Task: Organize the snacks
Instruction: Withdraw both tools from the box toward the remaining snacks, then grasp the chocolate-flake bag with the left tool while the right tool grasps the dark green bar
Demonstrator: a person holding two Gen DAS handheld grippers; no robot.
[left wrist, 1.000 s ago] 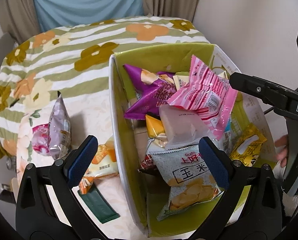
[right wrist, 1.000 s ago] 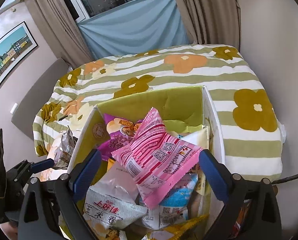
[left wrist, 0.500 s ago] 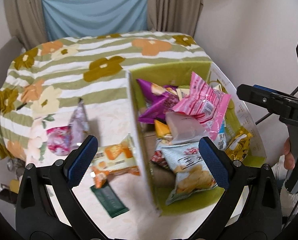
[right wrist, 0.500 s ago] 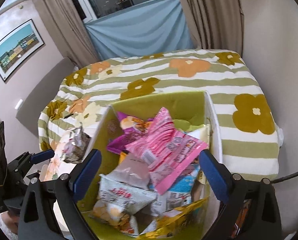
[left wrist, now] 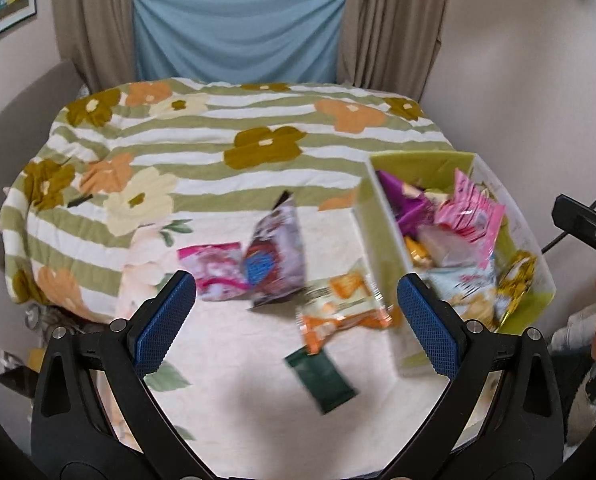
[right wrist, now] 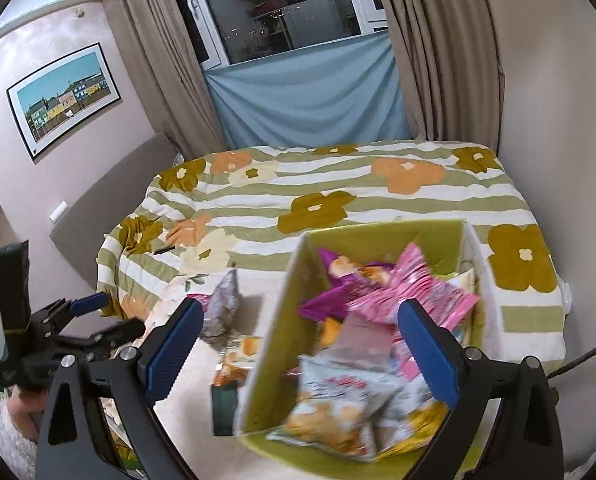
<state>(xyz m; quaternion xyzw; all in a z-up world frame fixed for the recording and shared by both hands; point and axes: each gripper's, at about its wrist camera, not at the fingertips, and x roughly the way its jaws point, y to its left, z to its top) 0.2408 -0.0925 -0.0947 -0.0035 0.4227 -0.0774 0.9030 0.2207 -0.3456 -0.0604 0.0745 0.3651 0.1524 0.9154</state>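
A green box (left wrist: pixel 389 248) (right wrist: pixel 274 332) on the bed holds several snack packs, with a pink pack (left wrist: pixel 471 216) (right wrist: pixel 413 292) on top. Loose on the blanket left of the box lie a grey-brown bag (left wrist: pixel 276 256) (right wrist: pixel 222 312), a pink packet (left wrist: pixel 214 270), an orange packet (left wrist: pixel 343 308) and a dark green sachet (left wrist: pixel 321 376). My left gripper (left wrist: pixel 296 320) is open and empty, high above the loose snacks. My right gripper (right wrist: pixel 298 348) is open and empty above the box. The left gripper also shows in the right wrist view (right wrist: pixel 98 316).
The bed has a green striped flowered blanket (left wrist: pixel 218 148). A wall (left wrist: pixel 537 80) runs close along the box's right side. Curtains and a blue cloth (right wrist: pixel 305 92) hang behind the bed. A cable (right wrist: pixel 577 360) trails at the right.
Both grippers have pulled back and up from the box, so more of the bed shows. The left gripper swung left, from over the box to over the loose snacks.
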